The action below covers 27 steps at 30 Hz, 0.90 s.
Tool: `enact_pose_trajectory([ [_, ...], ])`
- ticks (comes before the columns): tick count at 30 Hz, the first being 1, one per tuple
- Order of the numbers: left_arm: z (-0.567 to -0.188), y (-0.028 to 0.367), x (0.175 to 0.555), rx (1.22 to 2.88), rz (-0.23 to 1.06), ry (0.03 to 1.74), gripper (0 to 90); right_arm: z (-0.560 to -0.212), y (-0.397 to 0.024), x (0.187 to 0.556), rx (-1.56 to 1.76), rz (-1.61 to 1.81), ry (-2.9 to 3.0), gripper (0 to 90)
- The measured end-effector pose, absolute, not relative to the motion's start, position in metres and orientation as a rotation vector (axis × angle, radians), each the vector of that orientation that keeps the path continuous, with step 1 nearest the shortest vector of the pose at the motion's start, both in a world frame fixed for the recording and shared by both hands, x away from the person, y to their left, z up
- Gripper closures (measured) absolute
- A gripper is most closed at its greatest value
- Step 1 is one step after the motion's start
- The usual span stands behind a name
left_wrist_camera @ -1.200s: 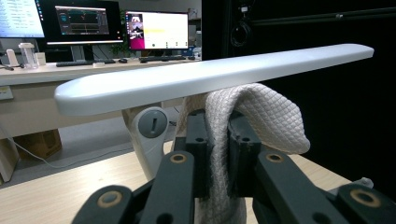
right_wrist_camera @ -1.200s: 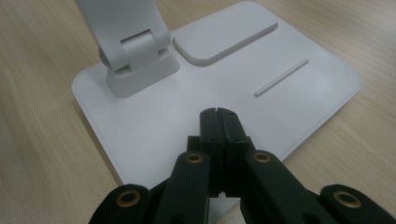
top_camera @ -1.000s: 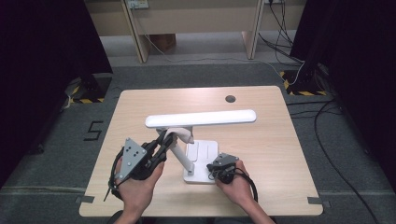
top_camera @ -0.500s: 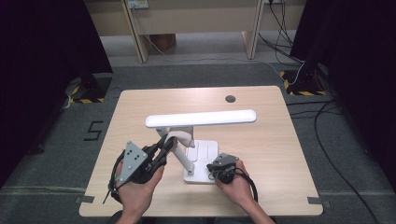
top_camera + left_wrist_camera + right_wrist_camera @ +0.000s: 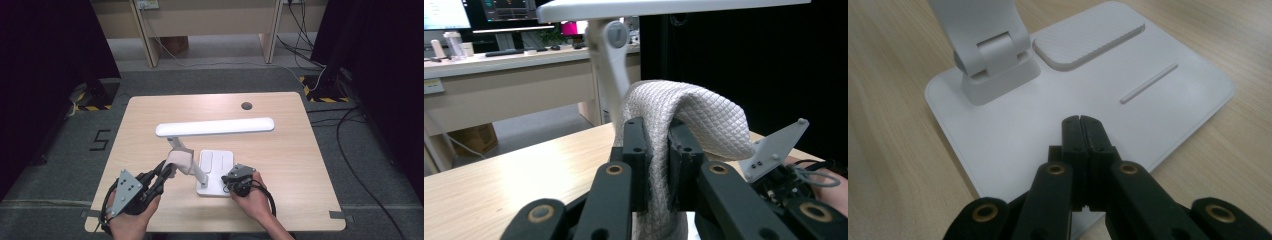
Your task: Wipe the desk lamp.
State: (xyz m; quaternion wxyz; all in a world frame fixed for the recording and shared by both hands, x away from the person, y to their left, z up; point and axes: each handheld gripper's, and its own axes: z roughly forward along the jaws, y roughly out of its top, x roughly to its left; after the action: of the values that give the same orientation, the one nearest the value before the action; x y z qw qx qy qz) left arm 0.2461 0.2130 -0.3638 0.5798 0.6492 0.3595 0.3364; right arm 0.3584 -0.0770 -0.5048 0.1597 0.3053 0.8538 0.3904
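A white desk lamp stands on the wooden table, its light bar [image 5: 215, 127] level above its flat base [image 5: 220, 162]. A pale quilted cloth [image 5: 181, 161] drapes over the lamp's slanted arm [image 5: 611, 65]. My left gripper [image 5: 169, 170] is shut on this cloth [image 5: 684, 115], which is pinched between the black jaws [image 5: 658, 135] just in front of the arm. At the near right corner of the base [image 5: 1173, 100], my right gripper [image 5: 229, 179] is shut with nothing in it, and its tips [image 5: 1081, 120] rest on the white plate. The arm's hinge [image 5: 993, 55] is to the left.
A dark cable hole [image 5: 246, 105] sits near the table's far edge. Bare wood [image 5: 300, 150] lies right of the lamp and behind it. Wooden desk legs [image 5: 145, 30] stand on the floor beyond. The right gripper's grey plate [image 5: 774, 147] is close on the right in the left gripper view.
My left hand has pulled toward the near left and lower, drawing the cloth down along the lamp arm. The right gripper has stayed on the base.
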Motion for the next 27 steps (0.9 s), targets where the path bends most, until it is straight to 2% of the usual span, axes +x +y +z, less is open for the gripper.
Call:
enact_pose_trajectory([
  [17, -0.364, 0.251, 0.248, 1.435, 0.862, 0.971, 81.0, -0.505, -0.077, 0.359, 0.867, 1.119, 2.439, 90.0],
  [27, -0.357, 0.25, 0.253, 1.407, 0.861, 0.969, 81.0, -0.505, -0.078, 0.359, 0.867, 1.117, 2.441, 90.0],
])
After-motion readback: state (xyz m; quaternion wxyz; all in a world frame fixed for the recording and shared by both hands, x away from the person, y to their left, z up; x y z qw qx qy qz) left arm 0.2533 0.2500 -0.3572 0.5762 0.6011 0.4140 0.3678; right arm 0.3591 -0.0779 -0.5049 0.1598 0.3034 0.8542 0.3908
